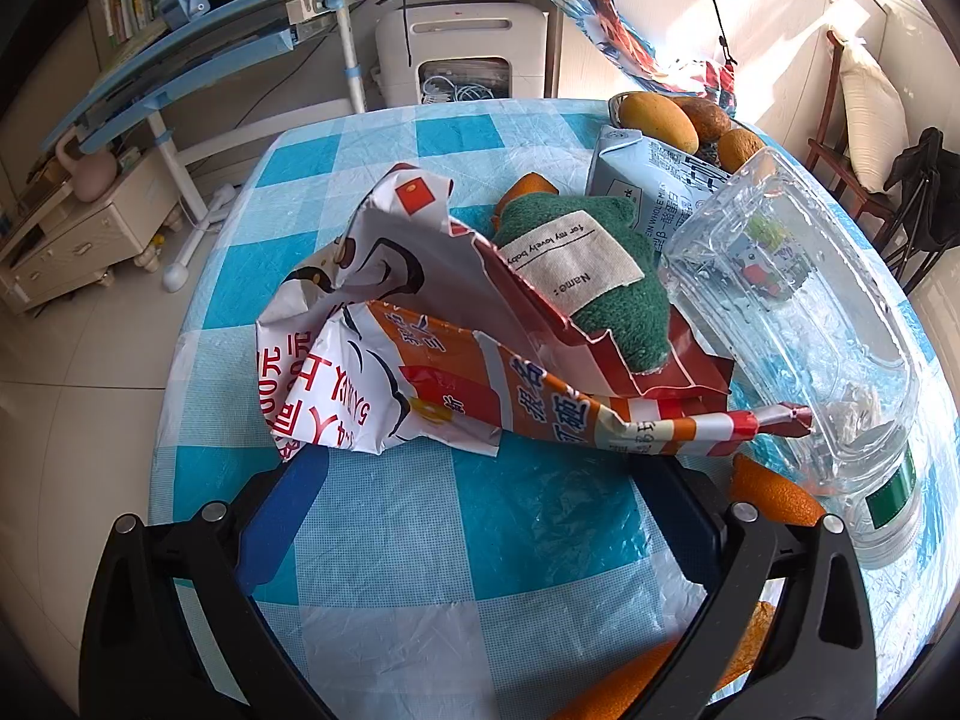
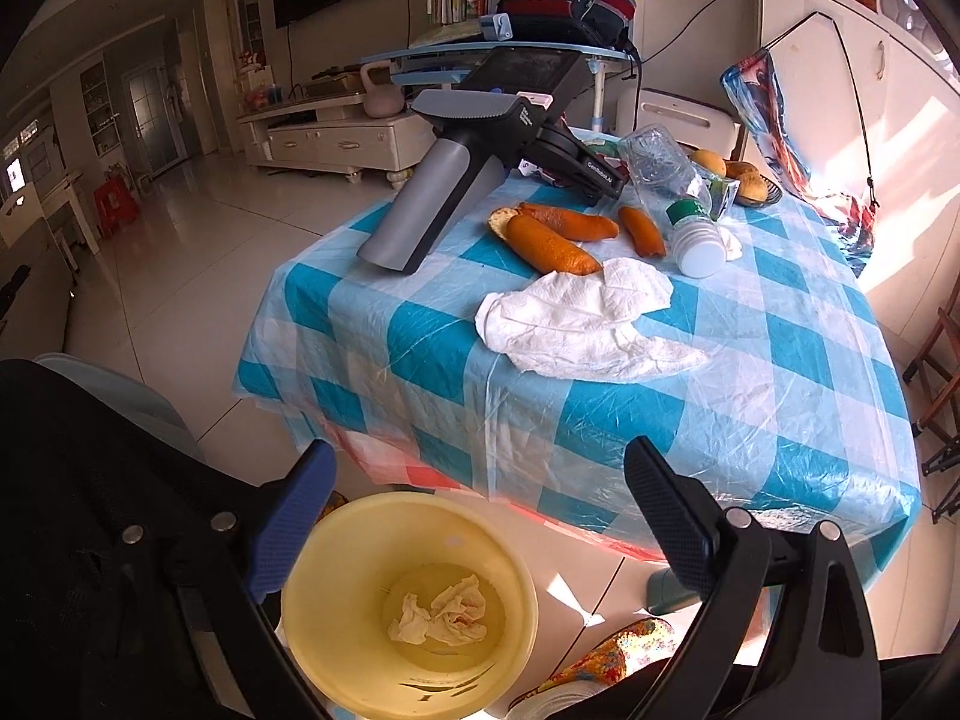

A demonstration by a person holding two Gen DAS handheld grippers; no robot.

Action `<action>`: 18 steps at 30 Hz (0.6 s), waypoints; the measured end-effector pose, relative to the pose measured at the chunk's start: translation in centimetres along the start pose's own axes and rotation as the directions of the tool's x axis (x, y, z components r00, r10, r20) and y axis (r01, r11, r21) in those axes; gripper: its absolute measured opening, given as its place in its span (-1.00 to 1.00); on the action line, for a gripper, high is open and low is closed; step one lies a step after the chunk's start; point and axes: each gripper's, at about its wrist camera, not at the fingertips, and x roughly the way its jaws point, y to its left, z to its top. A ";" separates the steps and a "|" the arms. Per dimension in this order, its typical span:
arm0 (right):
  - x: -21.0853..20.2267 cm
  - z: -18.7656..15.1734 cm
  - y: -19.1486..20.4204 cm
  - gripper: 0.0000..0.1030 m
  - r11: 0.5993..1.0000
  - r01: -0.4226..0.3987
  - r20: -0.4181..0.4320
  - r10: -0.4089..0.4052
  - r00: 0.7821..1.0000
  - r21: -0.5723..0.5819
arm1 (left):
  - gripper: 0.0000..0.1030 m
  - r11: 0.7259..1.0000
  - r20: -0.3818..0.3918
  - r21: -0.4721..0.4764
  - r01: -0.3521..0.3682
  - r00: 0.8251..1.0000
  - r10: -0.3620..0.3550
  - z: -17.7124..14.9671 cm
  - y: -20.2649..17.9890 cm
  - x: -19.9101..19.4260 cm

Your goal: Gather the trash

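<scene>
Jaws apart, yellow bin (image 2: 336,546) holding crumpled tissue (image 2: 441,612)

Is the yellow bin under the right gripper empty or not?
Not empty, nearly so: the yellow bin holds one crumpled tissue on its bottom; the rest shows bare.

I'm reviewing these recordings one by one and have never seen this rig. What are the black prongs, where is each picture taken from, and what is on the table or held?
The prongs are fingers of two hand-held grippers, each carrying its own camera. The left gripper rests on the checked table, open, facing a torn snack wrapper, a green cloth, a milk carton and a clear bottle. The right gripper hangs open over a yellow bin holding a crumpled tissue. Its view shows a white tissue and orange peels on the table. Nothing is held.
</scene>
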 end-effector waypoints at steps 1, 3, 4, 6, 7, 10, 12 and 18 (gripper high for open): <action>0.0 0.0 0.0 0.80 1.000 0.001 0.001 -0.001 1.000 -0.003 | 0.87 1.000 0.000 0.000 0.000 1.000 0.000 0.0 0.0 0.0; 0.1 -0.1 0.0 0.80 1.000 0.002 -0.001 -0.002 1.000 -0.007 | 0.87 1.000 0.000 0.000 0.000 1.000 0.000 0.0 0.0 0.0; 0.1 -0.1 0.0 0.80 1.000 0.002 -0.001 -0.002 1.000 -0.008 | 0.87 1.000 0.000 0.000 0.000 1.000 0.000 0.0 0.0 0.0; -0.1 -0.3 -0.1 0.80 1.000 0.003 0.000 -0.003 1.000 -0.006 | 0.87 1.000 0.000 0.000 0.000 1.000 0.000 0.0 0.0 0.0; -0.1 -0.3 -0.2 0.80 1.000 0.004 0.000 -0.004 1.000 -0.004 | 0.87 1.000 0.000 0.000 0.000 1.000 0.000 0.0 0.0 0.0; -0.3 -0.4 -0.5 0.80 1.000 0.006 0.005 -0.006 1.000 0.006 | 0.87 1.000 0.000 0.000 0.000 1.000 0.000 -0.1 0.0 0.0; -0.4 -0.4 -0.6 0.80 1.000 0.007 0.009 -0.007 1.000 0.012 | 0.87 1.000 0.000 0.000 0.000 1.000 0.000 -0.1 0.0 0.0; -0.3 -0.4 -0.4 0.80 1.000 0.007 0.006 -0.007 1.000 -0.002 | 0.87 1.000 0.000 0.000 0.000 1.000 0.000 -0.1 0.0 0.0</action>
